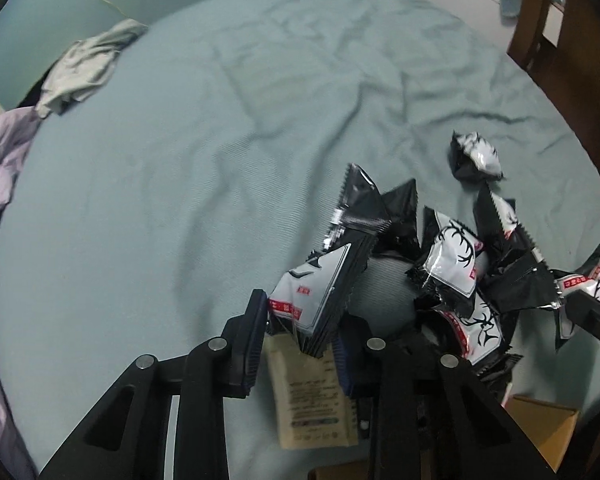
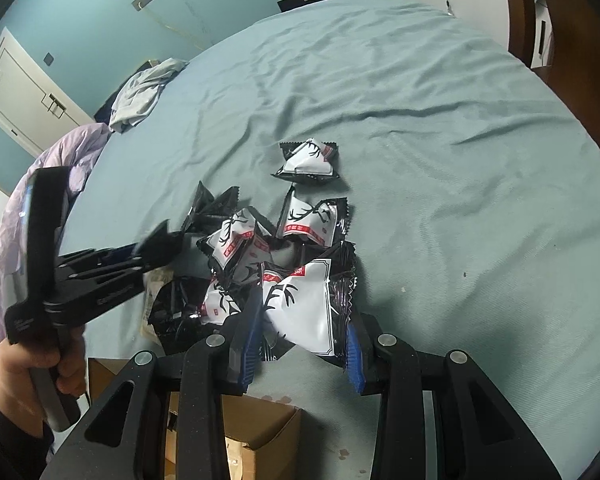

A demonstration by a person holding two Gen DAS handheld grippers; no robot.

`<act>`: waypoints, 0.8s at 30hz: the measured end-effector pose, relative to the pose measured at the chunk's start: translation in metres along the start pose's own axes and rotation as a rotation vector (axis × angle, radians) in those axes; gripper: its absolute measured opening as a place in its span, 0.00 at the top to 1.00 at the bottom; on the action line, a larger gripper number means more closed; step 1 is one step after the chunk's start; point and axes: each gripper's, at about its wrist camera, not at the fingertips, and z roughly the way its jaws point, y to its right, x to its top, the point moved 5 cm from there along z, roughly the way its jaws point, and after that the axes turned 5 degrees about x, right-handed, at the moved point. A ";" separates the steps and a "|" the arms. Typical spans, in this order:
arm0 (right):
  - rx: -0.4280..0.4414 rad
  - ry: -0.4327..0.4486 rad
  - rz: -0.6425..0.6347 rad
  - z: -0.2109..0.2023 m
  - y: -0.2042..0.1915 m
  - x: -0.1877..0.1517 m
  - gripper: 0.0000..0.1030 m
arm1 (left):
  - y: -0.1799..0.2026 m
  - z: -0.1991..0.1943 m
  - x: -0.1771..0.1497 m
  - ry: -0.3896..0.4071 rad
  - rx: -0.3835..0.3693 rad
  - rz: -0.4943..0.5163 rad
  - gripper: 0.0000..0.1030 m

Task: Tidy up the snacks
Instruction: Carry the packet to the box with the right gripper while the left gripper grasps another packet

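- Left gripper [image 1: 300,320] clamps a snack packet [image 1: 312,300] at the pile's left edge.
- Right gripper [image 2: 304,324] holds another packet [image 2: 300,308] — the cardboard box [image 2: 256,432] seemingly sits just below, nearer this hand.

Both grippers are matte black plastic. Behind the right gripper [image 2: 304,340]'s ribbed blue-edged fingers [image 2: 247,344], round silver pivot screws sit on angular link arms with slotted cut-outs. The left gripper [image 1: 300,336] matches; a dark sleeve [image 2: 4,440] covers the wrist of the hand [image 2: 40,364] behind it.
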 end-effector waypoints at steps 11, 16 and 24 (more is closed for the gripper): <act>0.019 0.028 -0.038 -0.029 -0.011 -0.016 0.67 | -0.003 -0.115 -0.050 0.092 -0.055 -0.021 0.72; 0.033 0.055 -0.098 -0.053 -0.026 -0.029 0.67 | 0.002 -0.147 -0.102 0.088 -0.072 0.015 0.72; 0.121 0.021 -0.129 -0.088 -0.036 -0.065 0.67 | 0.028 -0.158 -0.149 0.061 -0.187 0.071 0.71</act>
